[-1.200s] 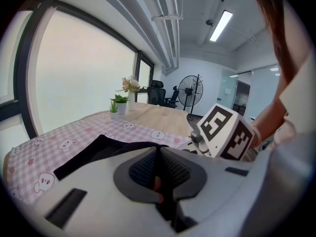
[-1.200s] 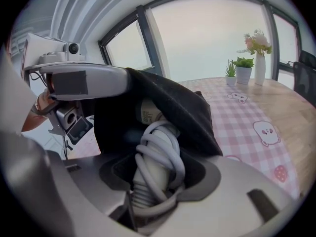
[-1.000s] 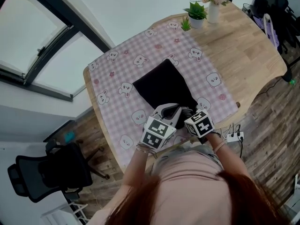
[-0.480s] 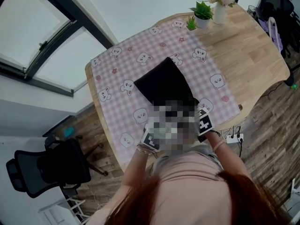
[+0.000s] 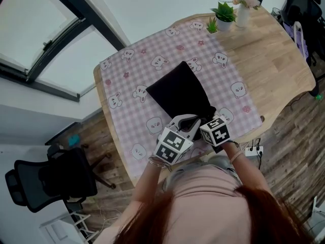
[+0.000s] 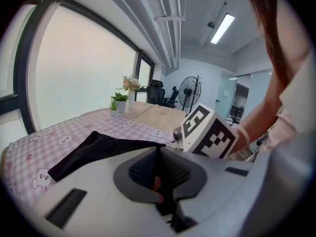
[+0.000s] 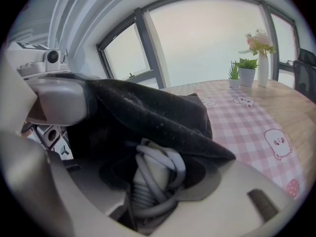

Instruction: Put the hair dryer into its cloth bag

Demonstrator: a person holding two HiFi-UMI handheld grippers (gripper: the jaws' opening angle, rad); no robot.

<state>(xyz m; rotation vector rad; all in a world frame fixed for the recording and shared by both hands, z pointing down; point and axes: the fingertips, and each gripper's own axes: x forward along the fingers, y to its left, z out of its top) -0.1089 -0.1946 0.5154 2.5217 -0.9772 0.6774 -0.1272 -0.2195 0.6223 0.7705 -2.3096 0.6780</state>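
The left gripper pinches the rim of the bag, the right gripper clamps the dryer wide, and its wrapped cord may snag the opening.

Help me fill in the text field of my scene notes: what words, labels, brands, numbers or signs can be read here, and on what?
None: no readable text in any view.
Left cube and right cube: black-and-white square patterns only, no letters or digits.
Tablecloth: cartoon animals and small flowers, no words.
Cloth bag: plain black, no label showing.
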